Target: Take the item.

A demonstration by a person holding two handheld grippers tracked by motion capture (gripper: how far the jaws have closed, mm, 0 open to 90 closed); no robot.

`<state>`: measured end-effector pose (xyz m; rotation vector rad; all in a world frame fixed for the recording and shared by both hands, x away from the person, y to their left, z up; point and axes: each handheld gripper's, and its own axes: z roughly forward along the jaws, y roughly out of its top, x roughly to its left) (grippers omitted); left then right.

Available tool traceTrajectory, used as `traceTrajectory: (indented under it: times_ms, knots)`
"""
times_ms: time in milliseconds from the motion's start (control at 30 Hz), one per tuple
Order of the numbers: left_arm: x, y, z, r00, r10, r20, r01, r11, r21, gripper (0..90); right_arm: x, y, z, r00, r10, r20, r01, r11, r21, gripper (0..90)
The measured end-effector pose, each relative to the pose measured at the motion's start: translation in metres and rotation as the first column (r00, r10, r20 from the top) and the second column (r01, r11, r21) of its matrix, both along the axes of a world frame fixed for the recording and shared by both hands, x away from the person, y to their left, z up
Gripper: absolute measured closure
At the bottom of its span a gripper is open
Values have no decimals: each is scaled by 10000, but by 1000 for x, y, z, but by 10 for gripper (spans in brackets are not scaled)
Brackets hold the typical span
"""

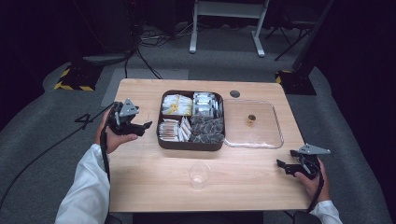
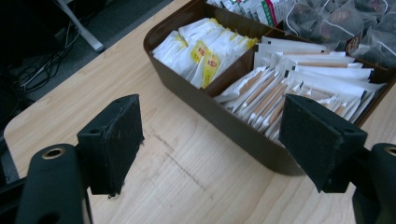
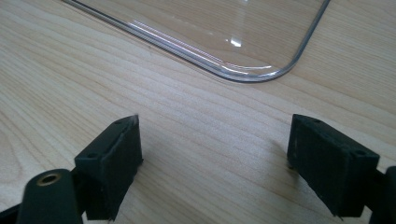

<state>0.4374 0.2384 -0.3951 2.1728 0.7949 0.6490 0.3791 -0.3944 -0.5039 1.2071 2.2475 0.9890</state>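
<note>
A dark brown compartment box (image 1: 163,140) sits mid-table, holding several white and yellow tea packets (image 1: 176,104), white sachets with tan stripes (image 1: 169,129) and dark pyramid bags (image 1: 207,129). My left gripper (image 1: 142,125) hovers open just left of the box, jaws pointing at it. In the left gripper view the box wall (image 2: 224,119) and striped sachets (image 2: 299,84) lie ahead between the open jaws (image 2: 210,144). My right gripper (image 1: 284,166) rests open near the table's front right corner. Its view (image 3: 215,163) faces bare wood and the corner of a clear lid (image 3: 252,74).
The clear plastic lid (image 1: 276,140) with a small gold knob (image 1: 251,117) lies right of the box. An empty clear cup (image 1: 199,175) stands near the front edge. A round grommet hole (image 1: 235,94) is at the table's back. Cables run over the floor at left.
</note>
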Motion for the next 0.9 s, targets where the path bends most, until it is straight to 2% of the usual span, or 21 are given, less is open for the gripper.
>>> traceTrajectory:
  times_ms: [300,900]
  knots:
    - [18,-19,7,9997,-246,30,245,9996,135,218,0,0,0,10000,-4,3,4,10000,-7,181]
    - [41,-31,6,9993,-305,-208,307,9995,101,228,0,0,0,10000,1,-3,-1,10000,4,181]
